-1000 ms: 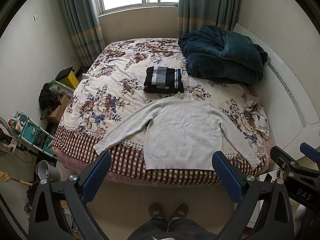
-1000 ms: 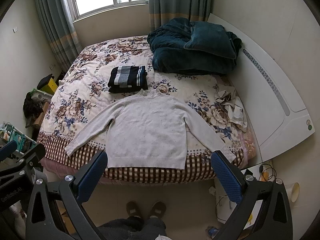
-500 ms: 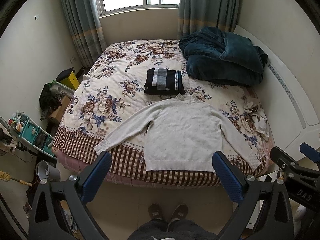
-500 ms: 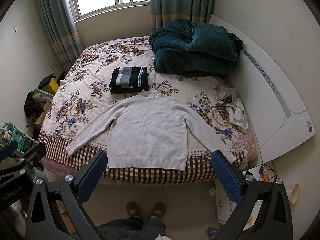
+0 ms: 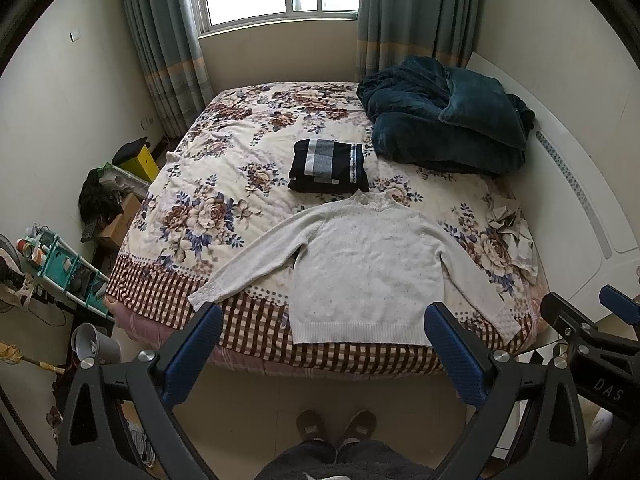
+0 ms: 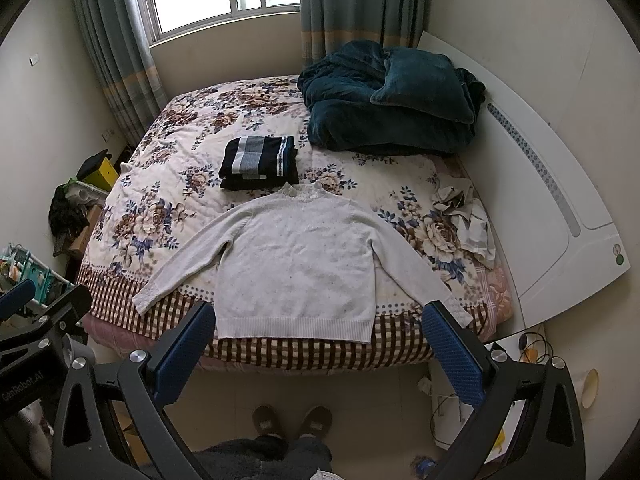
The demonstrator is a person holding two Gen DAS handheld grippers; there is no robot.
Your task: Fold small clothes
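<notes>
A pale grey sweater (image 5: 368, 264) lies flat, front up, sleeves spread, at the near edge of the floral bed (image 5: 224, 184); it also shows in the right wrist view (image 6: 296, 264). A folded dark striped garment (image 5: 330, 165) sits just beyond its collar, also seen in the right wrist view (image 6: 260, 162). My left gripper (image 5: 324, 344) is open and empty, held above the floor in front of the bed. My right gripper (image 6: 316, 344) is open and empty beside it, likewise short of the sweater's hem.
A dark teal blanket (image 5: 448, 120) is heaped at the bed's far right. Crumpled pale clothes (image 6: 466, 216) lie at the right edge by the white headboard (image 6: 560, 200). A teal rack (image 5: 60, 268) and boxes stand at the left. My slippered feet (image 5: 336, 428) are below.
Both views have drifted slightly back and up, so the bed sits a little lower in frame. The grippers stay open and the sweater has not moved.
</notes>
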